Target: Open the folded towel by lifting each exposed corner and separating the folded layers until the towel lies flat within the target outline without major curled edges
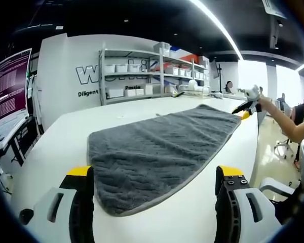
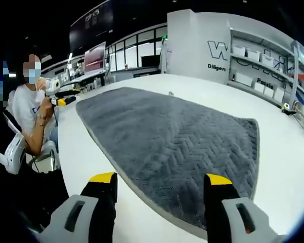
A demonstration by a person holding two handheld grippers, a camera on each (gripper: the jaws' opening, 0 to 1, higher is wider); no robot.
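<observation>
A grey towel (image 1: 157, 147) with a zigzag weave lies spread across a long white surface (image 1: 55, 136), which carries nothing else nearby. In both views the towel looks opened out into 1 layer, with no folded flap visible on top and its edges resting close to the surface. No target outline can be made out on the surface, so whether the towel sits inside it cannot be told.

In the left gripper view, the left tongs (image 1: 154, 174) stand wide apart at one end of the towel, holding nothing, their yellow tips on either side of its near edge. The other gripper (image 1: 247, 107) shows at the far end, held in a person's hand.

In the right gripper view, the right tongs (image 2: 157, 183) are likewise wide apart and empty, just above the towel's near edge.

Judging from this, the unfolding seems essentially done; what may remain is smoothing any slight curl and checking placement.

Shelves (image 1: 142, 76) with white bins line the back wall.
</observation>
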